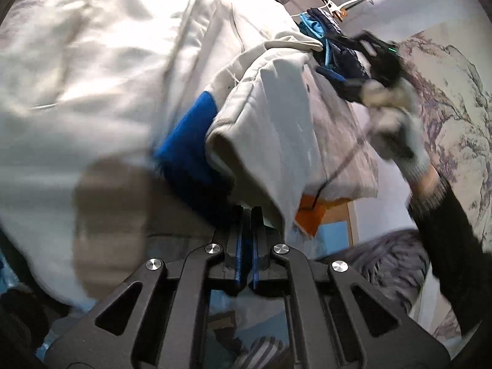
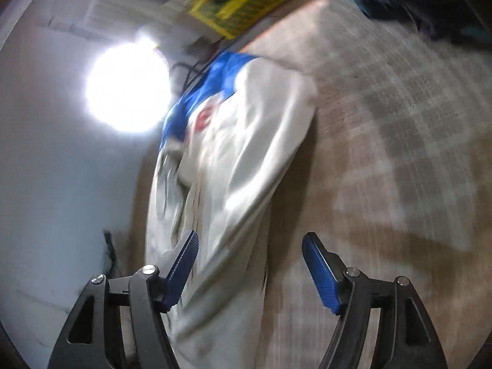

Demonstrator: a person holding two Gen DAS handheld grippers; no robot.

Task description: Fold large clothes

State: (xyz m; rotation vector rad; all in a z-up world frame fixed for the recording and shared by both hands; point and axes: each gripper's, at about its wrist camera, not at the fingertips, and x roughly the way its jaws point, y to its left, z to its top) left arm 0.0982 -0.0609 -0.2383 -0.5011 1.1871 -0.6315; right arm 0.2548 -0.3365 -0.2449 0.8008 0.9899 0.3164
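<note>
A large white jacket with blue panels (image 1: 123,70) fills the left wrist view, bunched and lifted. My left gripper (image 1: 247,212) is shut on the jacket's fabric at a blue-lined edge. In the same view my right gripper (image 1: 376,57) is held by a gloved hand at the upper right, above the jacket's sleeve. In the right wrist view the same white jacket (image 2: 233,166) lies on a checked cloth surface (image 2: 384,141). My right gripper (image 2: 249,240) is open above the jacket's lower edge, holding nothing.
Dark blue clothes (image 1: 335,40) are piled at the far end of the surface. A bright lamp (image 2: 129,87) glares at the left. A yellow-green box (image 2: 236,0) sits at the far edge. A patterned wall (image 1: 446,92) is at the right.
</note>
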